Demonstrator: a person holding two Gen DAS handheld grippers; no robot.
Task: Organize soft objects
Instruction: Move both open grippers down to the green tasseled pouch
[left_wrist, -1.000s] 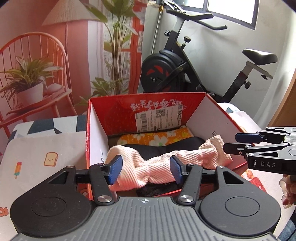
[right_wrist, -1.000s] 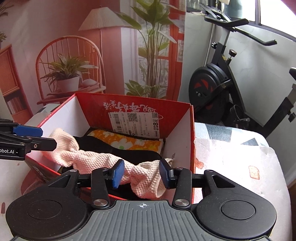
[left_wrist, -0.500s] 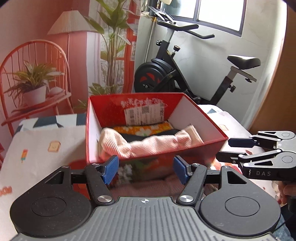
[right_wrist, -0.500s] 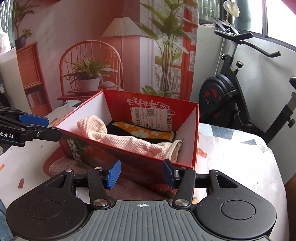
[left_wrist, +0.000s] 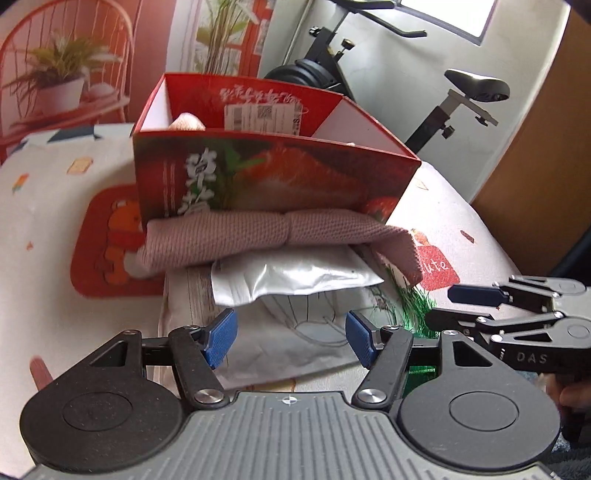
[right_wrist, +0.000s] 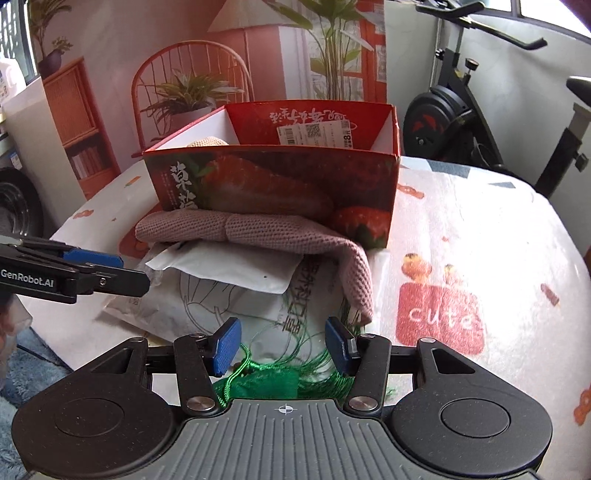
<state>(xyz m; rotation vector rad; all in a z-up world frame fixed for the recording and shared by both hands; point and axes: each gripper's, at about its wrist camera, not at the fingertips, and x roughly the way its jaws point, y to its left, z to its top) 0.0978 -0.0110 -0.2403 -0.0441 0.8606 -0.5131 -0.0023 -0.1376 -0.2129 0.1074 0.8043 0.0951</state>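
Note:
A red strawberry-print box (left_wrist: 280, 173) stands on the cloth-covered table, also in the right wrist view (right_wrist: 273, 184). A pink towel (left_wrist: 186, 121) peeks over its rim. A dusty-pink knit cloth (left_wrist: 266, 236) lies against the box front, also in the right wrist view (right_wrist: 258, 230), on top of a white pouch (left_wrist: 291, 277) and a printed white bag (right_wrist: 229, 306). My left gripper (left_wrist: 290, 338) is open and empty, low over the printed bag. My right gripper (right_wrist: 282, 345) is open and empty above green stringy fabric (right_wrist: 266, 380).
The table cover (right_wrist: 480, 240) has cartoon prints. An exercise bike (left_wrist: 369, 66) stands behind the box, and a red chair with a potted plant (right_wrist: 188, 96) at the back left. A blue rug (right_wrist: 22, 373) lies beside the table's left edge.
Both grippers have pulled back and dropped down from the box. The box's inside is now mostly hidden, and the knit cloth, pouch and bag in front of it have come into view.

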